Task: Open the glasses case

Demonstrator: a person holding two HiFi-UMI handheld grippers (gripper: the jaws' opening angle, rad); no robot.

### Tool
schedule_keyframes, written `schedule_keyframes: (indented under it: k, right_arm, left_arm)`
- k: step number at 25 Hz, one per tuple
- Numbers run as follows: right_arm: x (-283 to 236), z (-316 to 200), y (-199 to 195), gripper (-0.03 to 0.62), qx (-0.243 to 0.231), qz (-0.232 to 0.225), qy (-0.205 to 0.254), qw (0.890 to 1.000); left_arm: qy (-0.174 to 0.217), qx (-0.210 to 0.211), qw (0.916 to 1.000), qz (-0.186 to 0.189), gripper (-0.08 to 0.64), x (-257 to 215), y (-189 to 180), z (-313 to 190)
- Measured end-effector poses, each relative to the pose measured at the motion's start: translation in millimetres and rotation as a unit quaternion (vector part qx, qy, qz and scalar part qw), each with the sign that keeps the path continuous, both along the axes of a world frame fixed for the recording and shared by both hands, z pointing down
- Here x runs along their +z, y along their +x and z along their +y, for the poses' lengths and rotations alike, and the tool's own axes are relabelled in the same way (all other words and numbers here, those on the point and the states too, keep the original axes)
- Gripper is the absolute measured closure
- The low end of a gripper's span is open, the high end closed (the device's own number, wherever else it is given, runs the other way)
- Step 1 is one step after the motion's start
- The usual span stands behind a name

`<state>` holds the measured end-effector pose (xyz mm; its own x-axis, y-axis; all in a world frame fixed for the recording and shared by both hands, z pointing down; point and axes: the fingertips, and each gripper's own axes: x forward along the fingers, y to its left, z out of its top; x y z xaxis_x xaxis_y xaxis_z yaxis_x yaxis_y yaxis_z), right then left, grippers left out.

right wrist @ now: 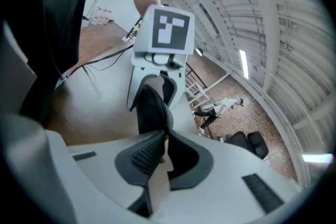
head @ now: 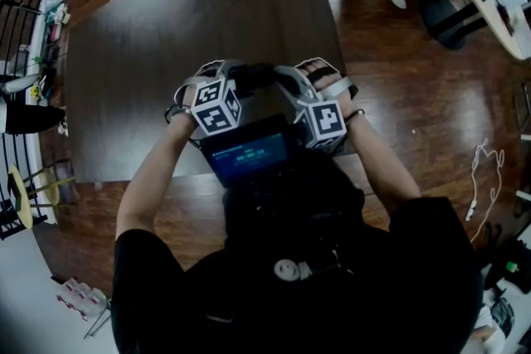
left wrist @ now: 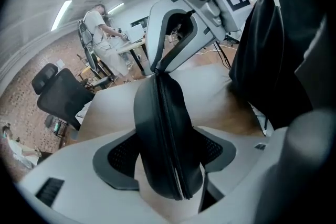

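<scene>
Black zippered glasses case [left wrist: 165,134] is held edge-up above the near edge of the dark wooden surface [head: 166,37]. Left gripper [left wrist: 168,157] has its fingers [left wrist: 118,157] spread wide, clamped on the case's sides. Right gripper [right wrist: 164,149] has its fingers [right wrist: 139,157] nearly closed, pinching the case's zipper end.

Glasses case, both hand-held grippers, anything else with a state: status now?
glasses case: closed, halves together along the zipper seam, held between both grippers
left hand-held gripper: jaws wide, pads against the case's sides
right hand-held gripper: jaws nearly together, pinching one end of the case
screen: lit
</scene>
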<state>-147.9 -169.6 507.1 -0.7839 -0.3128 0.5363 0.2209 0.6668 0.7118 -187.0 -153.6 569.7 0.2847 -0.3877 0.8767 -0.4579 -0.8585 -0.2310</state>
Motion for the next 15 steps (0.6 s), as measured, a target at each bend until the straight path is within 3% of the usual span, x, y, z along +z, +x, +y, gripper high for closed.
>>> schedule_keyframes:
  k: [7, 15]
  right_arm:
    - [4.3, 3.1, 0.4, 0.549, 0.004, 0.018, -0.011, 1.000]
    - [4.3, -15.2, 7.8, 0.556, 0.062, 0.026, -0.053, 0.996]
  left_arm:
    - [-0.003, -0.031, 0.9995, 0.011, 0.297, 1.8, 0.6, -5.3]
    - [-0.003, -0.063, 0.9950, 0.077, 0.305, -8.2, 2.7, -5.5]
